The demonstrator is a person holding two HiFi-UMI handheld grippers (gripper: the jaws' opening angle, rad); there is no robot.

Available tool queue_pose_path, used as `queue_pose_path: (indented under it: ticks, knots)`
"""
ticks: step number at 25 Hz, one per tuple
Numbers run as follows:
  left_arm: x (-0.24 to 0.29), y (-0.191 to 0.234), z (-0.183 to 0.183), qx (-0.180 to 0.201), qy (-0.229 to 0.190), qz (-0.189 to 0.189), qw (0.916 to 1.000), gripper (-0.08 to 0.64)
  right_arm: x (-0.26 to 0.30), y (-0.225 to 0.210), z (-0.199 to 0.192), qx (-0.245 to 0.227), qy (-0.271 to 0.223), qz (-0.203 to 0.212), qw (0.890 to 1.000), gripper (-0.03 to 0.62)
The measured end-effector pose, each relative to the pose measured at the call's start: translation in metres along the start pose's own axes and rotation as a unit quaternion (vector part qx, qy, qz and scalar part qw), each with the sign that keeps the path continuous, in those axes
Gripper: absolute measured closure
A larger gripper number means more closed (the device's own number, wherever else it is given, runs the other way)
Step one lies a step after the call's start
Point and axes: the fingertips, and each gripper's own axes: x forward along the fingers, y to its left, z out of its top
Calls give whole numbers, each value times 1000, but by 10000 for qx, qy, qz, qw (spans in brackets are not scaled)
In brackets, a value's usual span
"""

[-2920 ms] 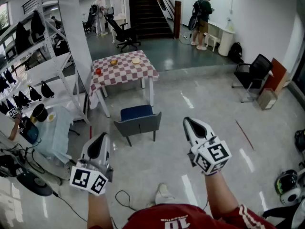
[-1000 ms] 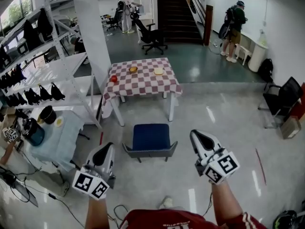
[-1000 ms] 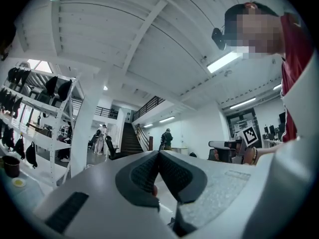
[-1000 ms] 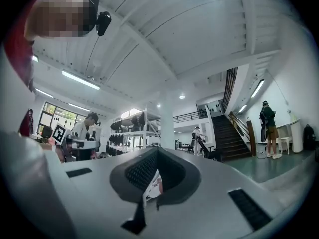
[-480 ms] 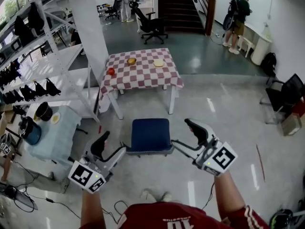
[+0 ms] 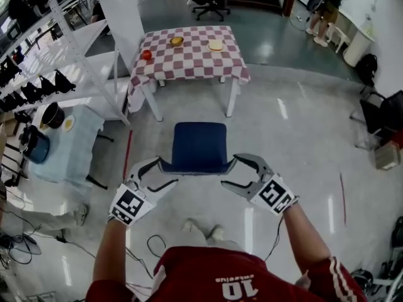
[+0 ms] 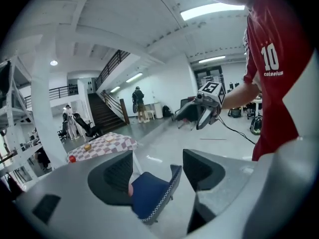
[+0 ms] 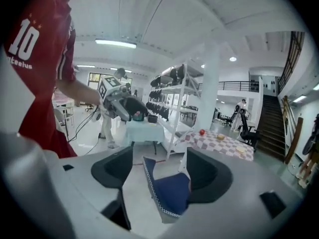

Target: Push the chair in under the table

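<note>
The chair [image 6: 199,145] has a blue seat and a grey backrest and stands with its back towards me, a short way in front of the checked-cloth table [image 6: 192,46]. My left gripper [image 6: 158,173] is at the backrest's left corner and my right gripper [image 6: 238,173] at its right corner. Both are opening their jaws. In the left gripper view the chair's back edge [image 7: 172,180] lies between the left gripper's [image 7: 157,176] pads without touching them. The right gripper view shows the chair's [image 8: 172,193] edge in the same way between the right gripper's [image 8: 159,173] jaws. On the table lie a red fruit and two small plates.
A white column [image 6: 123,11] and a metal rack [image 6: 44,55] stand to the left. A low table with a light blue cloth [image 6: 63,146] carries a dark pot. A red stick [image 6: 126,156] and cables [image 6: 148,244] lie on the floor. Black office chairs [image 6: 384,115] stand at the right.
Both grippers have dropped from chest height to the chair's backrest corners, and their jaws have gone from shut to wide apart. The chair is nearer to me.
</note>
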Motion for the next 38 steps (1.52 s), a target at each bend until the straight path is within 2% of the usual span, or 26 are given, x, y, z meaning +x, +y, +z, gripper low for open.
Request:
queue_pose_path:
  ticks: [5, 9, 13, 17, 24, 27, 30, 35, 38]
  knots:
    - [27, -7, -67, -109, 414, -376, 9984, 249, 51, 23, -52, -134, 396, 460, 9981, 273]
    - [54, -6, -125, -155, 816, -566, 9949, 249, 87, 28, -105, -187, 986, 665, 9927, 279]
    - [80, -8, -179, -149, 1408, -895, 9859, 249, 118, 24, -148, -103, 1433, 723, 9870, 290]
    - [105, -8, -215, 199, 1856, -1142, 9758, 249, 144, 18, -178, -93, 1847, 737, 9800, 298]
    - [132, -13, -243, 486, 2232, -1536, 9614, 249, 171, 22, -208, -46, 2366, 919, 9673, 299]
    - [140, -20, -253, 794, 2382, -1702, 9529, 256, 179, 26, -217, -130, 2548, 967, 9621, 304]
    - [148, -25, -258, 1171, 2465, -1719, 9466, 295, 188, 30, -225, -242, 2687, 944, 9583, 313]
    - [157, -29, -258, 1620, 2439, -1694, 9411, 413, 188, 28, -225, -725, 2626, 797, 9589, 393]
    - [157, -29, -260, 1681, 2403, -1638, 9419, 460, 189, 30, -227, -1025, 2646, 701, 9563, 465]
